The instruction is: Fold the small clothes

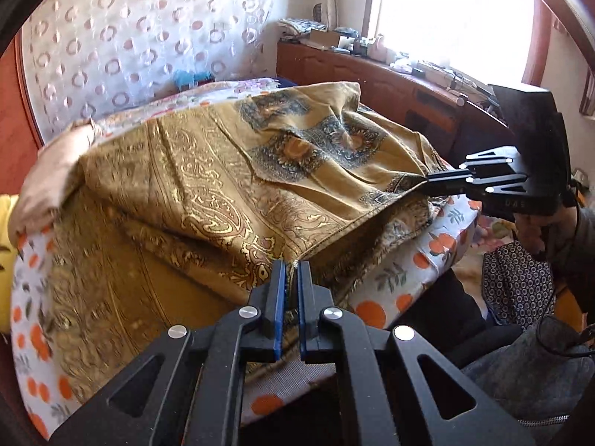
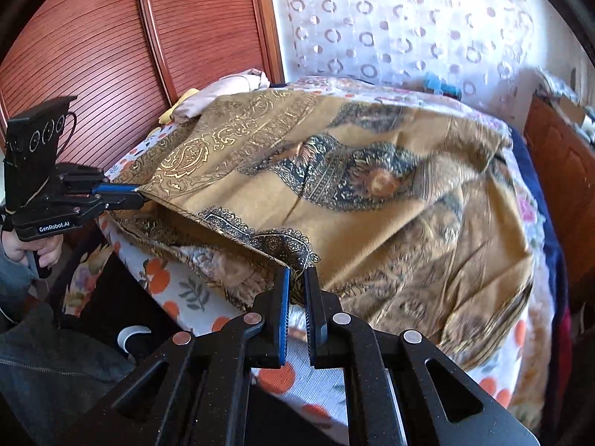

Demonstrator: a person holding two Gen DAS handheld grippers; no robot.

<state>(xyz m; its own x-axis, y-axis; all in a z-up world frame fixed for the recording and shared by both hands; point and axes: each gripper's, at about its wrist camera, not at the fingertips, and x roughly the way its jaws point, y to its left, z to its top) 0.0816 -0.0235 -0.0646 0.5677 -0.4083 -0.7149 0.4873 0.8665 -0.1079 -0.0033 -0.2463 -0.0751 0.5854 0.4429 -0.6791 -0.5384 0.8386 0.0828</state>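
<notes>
- Broadly, a bed (image 1: 409,282) covered by a white sheet with an orange-fruit print fills both wrist views, set against a reddish slatted wooden panel (image 2: 111,48) and a white curtain with ring motifs (image 1: 122,37).
- Spread across that sheet lies the task's garment, a mustard-gold patterned cloth (image 1: 208,186) with paisley borders and dark blue medallions; its near edge is lifted off the bed and doubled over the layer beneath.
- Along the far side stands a wooden cabinet (image 1: 372,74) under a bright window, its top crowded with small items too blurred to tell apart.
- At the bed's head end a pinkish bundle of fabric (image 2: 230,85) rests just beside the cloth.
- Nearest the lens, the left gripper (image 1: 292,265) is clamped tight on one corner of the cloth's raised edge.
- Likewise, the right gripper (image 2: 297,273) is pinched closed on the other corner, where a dark lace-like trim shows.
</notes>
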